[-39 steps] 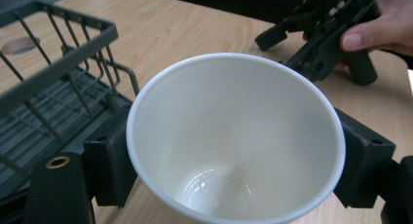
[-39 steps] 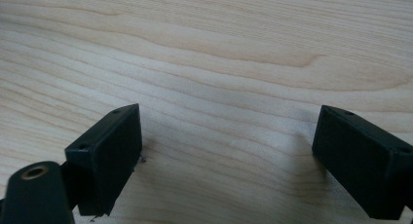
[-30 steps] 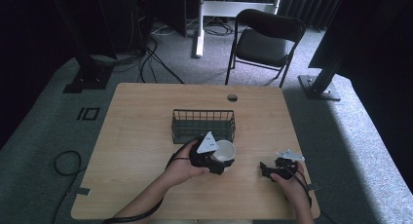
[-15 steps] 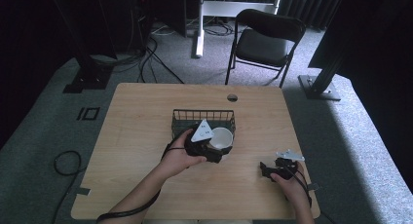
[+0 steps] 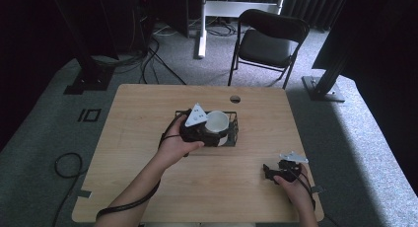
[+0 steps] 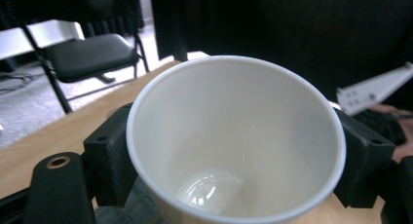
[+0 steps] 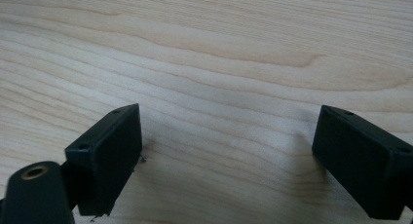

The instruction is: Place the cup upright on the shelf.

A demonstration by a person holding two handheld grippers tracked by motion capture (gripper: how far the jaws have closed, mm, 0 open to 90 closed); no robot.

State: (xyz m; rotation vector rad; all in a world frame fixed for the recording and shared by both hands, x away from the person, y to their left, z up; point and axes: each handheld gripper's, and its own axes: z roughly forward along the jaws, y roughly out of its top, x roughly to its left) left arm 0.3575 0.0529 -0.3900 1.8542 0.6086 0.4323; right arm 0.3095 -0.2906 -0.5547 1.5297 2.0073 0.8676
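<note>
A white paper cup (image 5: pixel 217 122) is held upright over a black wire basket (image 5: pixel 233 131) at the middle of the wooden table (image 5: pixel 138 118). My left gripper (image 5: pixel 212 133) is shut on the cup, one jaw on each side of its wall. In the left gripper view the cup (image 6: pixel 234 136) is empty, its open mouth facing the camera between the left gripper (image 6: pixel 234 156) jaws. My right gripper (image 5: pixel 270 171) rests low on the table near the front right, held by a hand. In the right gripper view the right gripper (image 7: pixel 226 160) stands open over bare wood with nothing between its jaws.
A round cable hole (image 5: pixel 235 98) sits near the table's far edge. Beyond the table stands a black folding chair (image 5: pixel 266 39), with cables on the grey floor. A black stand base (image 5: pixel 323 89) is at the far right.
My left gripper has carried the cup away from me, from in front of the basket to over it. The right gripper has stayed put.
</note>
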